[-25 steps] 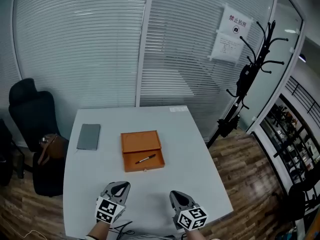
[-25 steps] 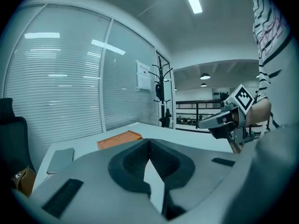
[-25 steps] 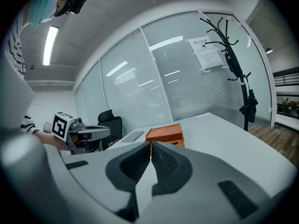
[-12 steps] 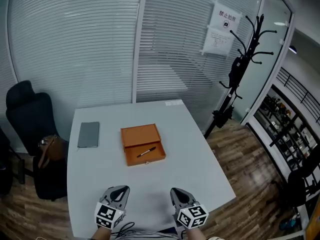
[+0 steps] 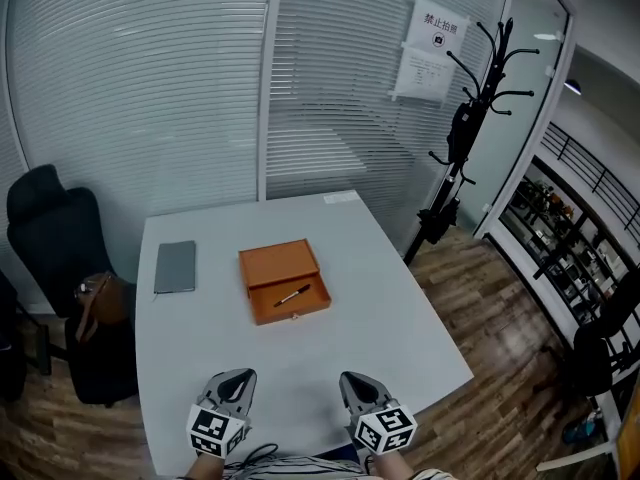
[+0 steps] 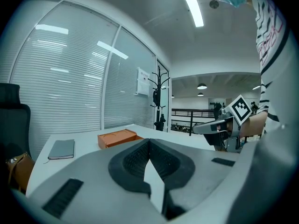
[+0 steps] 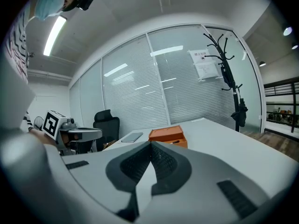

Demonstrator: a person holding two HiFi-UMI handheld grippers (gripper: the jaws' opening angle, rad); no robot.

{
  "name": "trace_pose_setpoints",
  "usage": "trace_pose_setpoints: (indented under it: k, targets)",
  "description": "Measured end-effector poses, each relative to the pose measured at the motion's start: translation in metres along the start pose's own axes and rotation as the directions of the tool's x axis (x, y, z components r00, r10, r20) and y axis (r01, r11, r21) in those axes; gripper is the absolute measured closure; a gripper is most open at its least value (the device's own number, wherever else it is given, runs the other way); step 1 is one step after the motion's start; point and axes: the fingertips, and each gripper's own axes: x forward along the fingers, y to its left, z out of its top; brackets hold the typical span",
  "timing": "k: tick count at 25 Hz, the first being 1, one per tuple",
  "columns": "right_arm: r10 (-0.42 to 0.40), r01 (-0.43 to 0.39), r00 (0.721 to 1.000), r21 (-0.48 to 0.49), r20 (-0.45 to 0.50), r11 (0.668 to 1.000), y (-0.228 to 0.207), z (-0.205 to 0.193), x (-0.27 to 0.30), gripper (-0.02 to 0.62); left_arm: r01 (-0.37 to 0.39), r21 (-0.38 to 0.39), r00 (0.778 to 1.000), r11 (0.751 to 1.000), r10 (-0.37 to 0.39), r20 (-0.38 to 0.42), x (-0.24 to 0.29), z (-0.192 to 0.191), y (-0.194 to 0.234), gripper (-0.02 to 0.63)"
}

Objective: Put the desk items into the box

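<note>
An orange box (image 5: pixel 283 280) lies open in the middle of the white table (image 5: pixel 400 318), its lid folded back. A black pen (image 5: pixel 292 295) rests inside its tray. A grey notebook (image 5: pixel 175 266) lies flat to the box's left. My left gripper (image 5: pixel 236 379) and right gripper (image 5: pixel 356 380) hover side by side over the table's near edge, well short of the box, both shut and empty. In the left gripper view the jaws meet at the tip of the left gripper (image 6: pixel 149 142), with the box (image 6: pixel 117 137) and notebook (image 6: pixel 62 149) beyond. The right gripper view shows the right gripper (image 7: pixel 151 145) shut before the box (image 7: pixel 169 135).
A black office chair (image 5: pixel 50 228) and a brown bag (image 5: pixel 98 303) stand off the table's left side. A black coat rack (image 5: pixel 460 128) stands to the right by the glass wall with blinds. Wooden floor lies beyond the table's right edge.
The head view has shifted, so the table and box sit slightly lower and farther left in the picture. Both grippers stay shut near the front edge.
</note>
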Motion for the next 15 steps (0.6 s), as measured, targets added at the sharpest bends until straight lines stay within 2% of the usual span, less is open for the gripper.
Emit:
trace_pose_setpoints:
  k: [15]
  targets:
    - [-0.007, 0.007, 1.0, -0.004, -0.008, 1.0, 0.0008, -0.0053, -0.0069, 0.571, 0.014, -0.012, 1.0, 1.0, -0.014, -0.004, -0.0031, -0.0073, -0.0101, 0.584]
